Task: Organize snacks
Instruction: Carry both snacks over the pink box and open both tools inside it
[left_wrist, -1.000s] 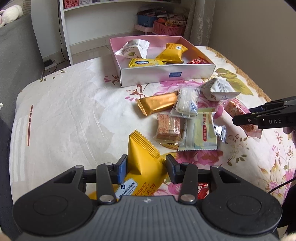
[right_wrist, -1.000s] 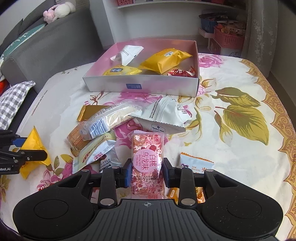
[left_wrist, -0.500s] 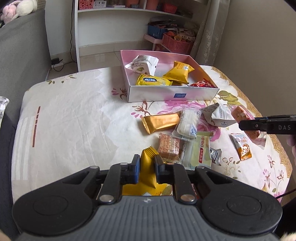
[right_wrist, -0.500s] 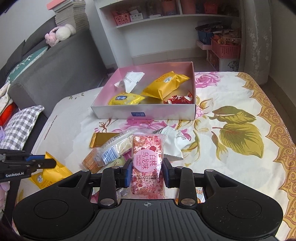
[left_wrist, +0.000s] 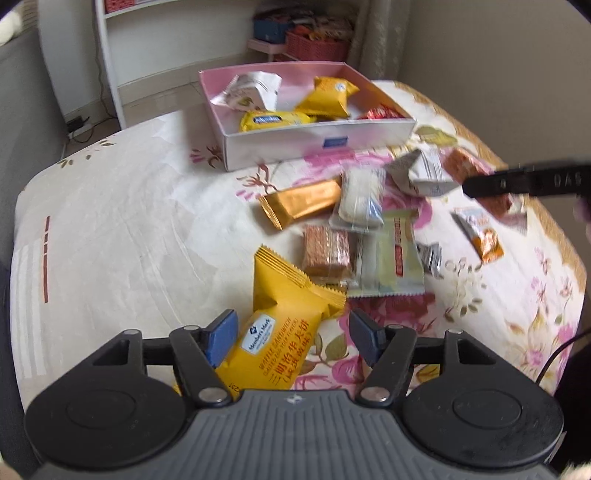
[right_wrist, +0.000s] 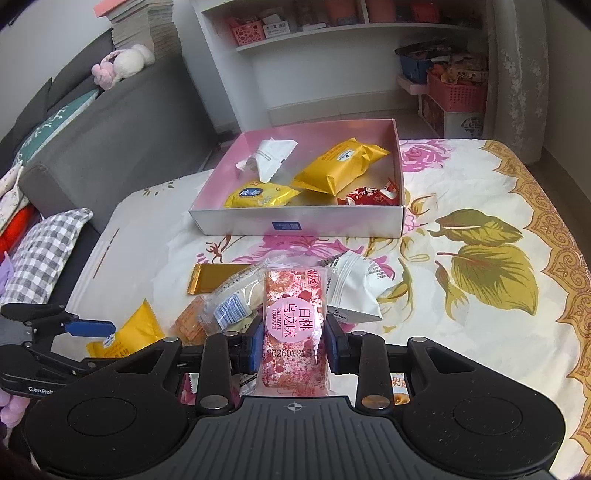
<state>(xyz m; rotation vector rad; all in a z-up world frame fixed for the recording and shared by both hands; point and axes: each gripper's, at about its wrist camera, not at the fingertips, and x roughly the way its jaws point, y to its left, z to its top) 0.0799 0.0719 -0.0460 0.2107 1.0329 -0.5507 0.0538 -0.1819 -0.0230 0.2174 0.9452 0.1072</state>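
My left gripper (left_wrist: 293, 334) is open around a yellow waffle sandwich packet (left_wrist: 280, 317) that lies on the floral cloth; the jaws stand apart on either side of it. My right gripper (right_wrist: 293, 341) is shut on a pink peach-oolong snack bar (right_wrist: 293, 325) and holds it above the loose snacks. The pink box (right_wrist: 295, 223) stands at the back with several packets inside; it also shows in the left wrist view (left_wrist: 317, 142). The left gripper also shows at the lower left of the right wrist view (right_wrist: 88, 328), and the right gripper at the right edge of the left wrist view (left_wrist: 517, 182).
Loose snacks lie between the grippers and the box: a gold bar (left_wrist: 301, 203), a clear white packet (left_wrist: 360, 201), a wafer pack (left_wrist: 327, 251), a white pouch (right_wrist: 354, 288). A grey sofa (right_wrist: 92, 122) stands left, shelves (right_wrist: 332, 33) behind.
My left gripper was shut on the yellow packet half a second ago and has opened, with the packet lying lower on the cloth. My right gripper has lifted further with the pink bar.
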